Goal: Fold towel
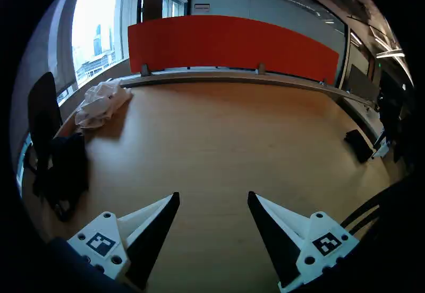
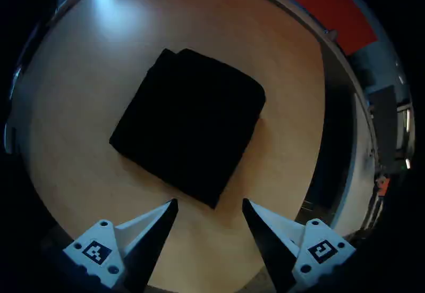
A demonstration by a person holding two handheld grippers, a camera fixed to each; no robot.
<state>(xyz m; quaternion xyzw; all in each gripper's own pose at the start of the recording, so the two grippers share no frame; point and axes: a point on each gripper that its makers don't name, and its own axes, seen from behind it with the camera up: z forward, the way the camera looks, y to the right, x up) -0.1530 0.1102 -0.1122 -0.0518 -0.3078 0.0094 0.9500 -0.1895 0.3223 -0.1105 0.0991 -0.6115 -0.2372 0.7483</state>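
The black towel [image 2: 188,125] lies on the wooden tabletop [image 2: 79,80] as a compact, squared-off stack with layered edges, so the folding looks essentially done. The right hand-held gripper [image 2: 209,202] hovers just short of its near corner, jaws wide and empty. The left hand-held gripper [image 1: 213,193], equally wide and empty, faces bare tabletop, with a crumpled white cloth [image 1: 102,104] well apart by the window. Little seems left to do.

No words or numbers are showing legibly. Square black-and-white markers [image 1: 101,243] are riding on the left gripper [image 1: 213,200] and right gripper [image 2: 210,205], bearing patterns, not letters; a small wall sign [image 1: 202,8] is blurring beyond reading.
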